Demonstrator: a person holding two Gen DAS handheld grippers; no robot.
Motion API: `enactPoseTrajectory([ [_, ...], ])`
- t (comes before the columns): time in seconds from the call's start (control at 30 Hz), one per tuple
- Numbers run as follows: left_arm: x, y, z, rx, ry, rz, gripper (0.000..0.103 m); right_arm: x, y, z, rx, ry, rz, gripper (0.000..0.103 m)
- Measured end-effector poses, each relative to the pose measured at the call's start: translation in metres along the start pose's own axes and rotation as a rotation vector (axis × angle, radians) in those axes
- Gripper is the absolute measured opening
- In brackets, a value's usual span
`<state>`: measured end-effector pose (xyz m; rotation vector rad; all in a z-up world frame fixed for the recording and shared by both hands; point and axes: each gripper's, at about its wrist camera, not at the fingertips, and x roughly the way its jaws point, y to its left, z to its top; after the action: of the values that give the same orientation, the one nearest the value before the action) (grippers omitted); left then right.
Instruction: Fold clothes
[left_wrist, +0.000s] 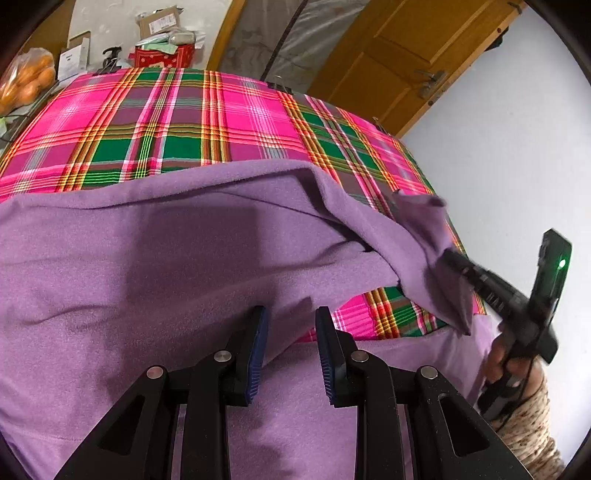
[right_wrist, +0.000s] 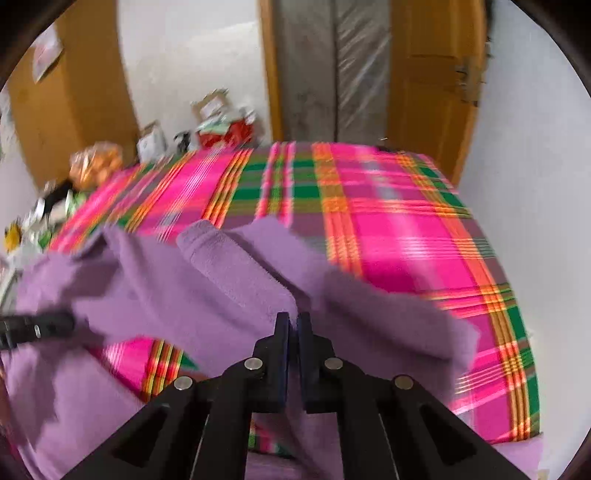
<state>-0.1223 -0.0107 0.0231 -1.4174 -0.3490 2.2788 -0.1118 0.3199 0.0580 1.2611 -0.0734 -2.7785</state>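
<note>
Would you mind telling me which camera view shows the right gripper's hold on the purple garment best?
The right wrist view: the right gripper sits centred, its blue pads nearly together on a fold of the purple garment. The left wrist view shows that gripper only from the side, motion-blurred, with cloth draped over its tip, hiding the pinch.

Both wrist views close over purple garment (left_wrist: 147, 258), sharing plaid table (right_wrist: 406, 229)

Left gripper (left_wrist: 290, 318) gapes; right gripper (right_wrist: 292, 322) seems pinched shut, raised

Matt fleecy purple garment (left_wrist: 147, 258), woven plaid tablecloth (left_wrist: 184, 122)
</note>
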Motion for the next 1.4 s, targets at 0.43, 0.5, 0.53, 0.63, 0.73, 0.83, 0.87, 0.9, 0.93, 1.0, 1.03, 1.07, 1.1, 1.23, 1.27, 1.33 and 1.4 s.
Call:
enactPoseTrajectory([
  [0.43, -0.007, 0.008, 0.015, -0.007, -0.013, 0.007, 0.027, -0.045, -0.086, 0.023, 0.240, -0.173, -0.145, 0.004],
  [0.5, -0.010, 0.014, 0.021, -0.024, -0.019, 0.006, 0.027, -0.049, -0.097, 0.025, 0.268, -0.191, -0.173, 0.004],
  [0.53, -0.012, 0.017, 0.024, -0.032, -0.023, 0.014, 0.027, -0.050, -0.102, 0.025, 0.279, -0.197, -0.185, 0.004],
  [0.63, -0.015, 0.027, 0.031, -0.041, -0.037, 0.065, 0.027, -0.052, -0.115, 0.024, 0.309, -0.210, -0.222, 0.004],
  [0.73, -0.014, 0.036, 0.040, -0.051, -0.032, 0.097, 0.027, -0.051, -0.126, 0.026, 0.330, -0.217, -0.256, 0.004],
  [0.83, -0.012, 0.043, 0.048, -0.049, -0.023, 0.126, 0.027, -0.050, -0.136, 0.028, 0.352, -0.224, -0.289, 0.004],
  [0.87, -0.009, 0.045, 0.050, -0.047, -0.019, 0.140, 0.027, -0.049, -0.139, 0.029, 0.361, -0.225, -0.299, 0.004],
  [0.9, -0.007, 0.047, 0.052, -0.046, -0.016, 0.152, 0.027, -0.048, -0.142, 0.030, 0.365, -0.225, -0.314, 0.004],
  [0.93, -0.005, 0.050, 0.053, -0.051, -0.015, 0.162, 0.027, -0.046, -0.145, 0.031, 0.367, -0.224, -0.332, 0.004],
  [1.0, -0.002, 0.056, 0.057, -0.062, -0.019, 0.185, 0.027, -0.043, -0.149, 0.032, 0.370, -0.223, -0.359, 0.004],
  [1.03, 0.000, 0.059, 0.060, -0.066, -0.023, 0.198, 0.027, -0.041, -0.151, 0.033, 0.369, -0.223, -0.372, 0.004],
  [1.07, 0.001, 0.060, 0.062, -0.067, -0.029, 0.208, 0.027, -0.039, -0.153, 0.034, 0.368, -0.222, -0.387, 0.004],
  [1.1, 0.003, 0.061, 0.065, -0.069, -0.035, 0.216, 0.027, -0.036, -0.154, 0.036, 0.367, -0.220, -0.403, 0.004],
  [1.23, 0.010, 0.073, 0.076, -0.093, -0.043, 0.240, 0.027, -0.026, -0.163, 0.042, 0.365, -0.213, -0.459, 0.004],
  [1.27, 0.012, 0.076, 0.079, -0.100, -0.042, 0.246, 0.027, -0.024, -0.164, 0.044, 0.367, -0.210, -0.471, 0.004],
  [1.33, 0.014, 0.082, 0.084, -0.112, -0.047, 0.246, 0.027, -0.019, -0.167, 0.047, 0.370, -0.205, -0.491, 0.004],
  [1.4, 0.015, 0.085, 0.089, -0.121, -0.057, 0.247, 0.027, -0.013, -0.170, 0.050, 0.372, -0.200, -0.510, 0.004],
])
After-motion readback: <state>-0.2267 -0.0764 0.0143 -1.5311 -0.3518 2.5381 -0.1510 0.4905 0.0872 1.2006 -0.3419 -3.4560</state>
